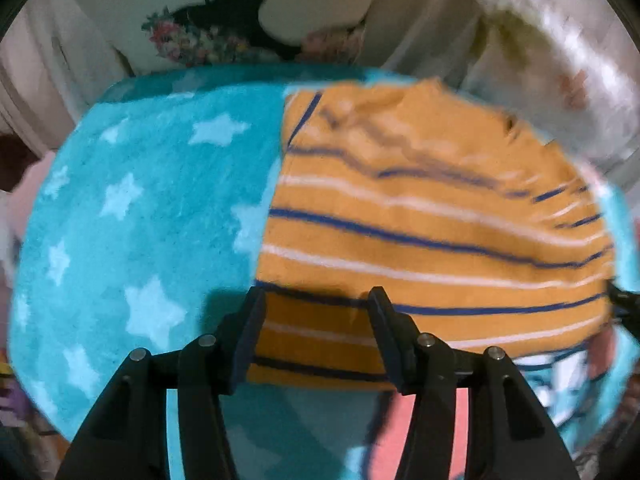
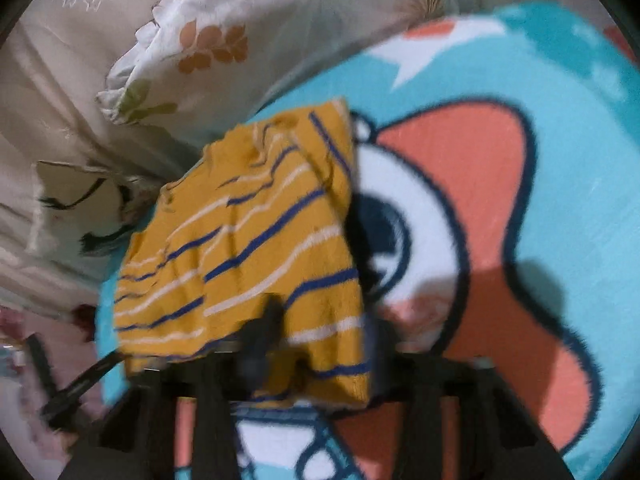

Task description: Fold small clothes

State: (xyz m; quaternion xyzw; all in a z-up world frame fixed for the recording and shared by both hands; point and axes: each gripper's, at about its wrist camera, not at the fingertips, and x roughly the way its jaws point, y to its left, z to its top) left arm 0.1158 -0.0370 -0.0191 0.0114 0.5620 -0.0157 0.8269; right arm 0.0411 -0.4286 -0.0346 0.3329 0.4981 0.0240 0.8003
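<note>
A small mustard-yellow garment (image 1: 420,220) with blue and white stripes lies on a turquoise blanket (image 1: 132,208). My left gripper (image 1: 316,300) is open, its fingers straddling the garment's near-left edge just above the cloth. In the right wrist view the garment (image 2: 256,240) lies ahead and to the left, with its near edge draped over my right gripper (image 2: 320,328). One finger (image 2: 268,320) shows over the cloth and the other is hidden behind it. The view is blurred, so I cannot tell whether that gripper holds the cloth.
The blanket has white stars on the left and a large coral, white and navy cartoon print (image 2: 472,208) on the right. Pale pillows with flower prints (image 2: 224,36) lie behind the blanket. A dark floral cushion (image 1: 208,36) sits at the back.
</note>
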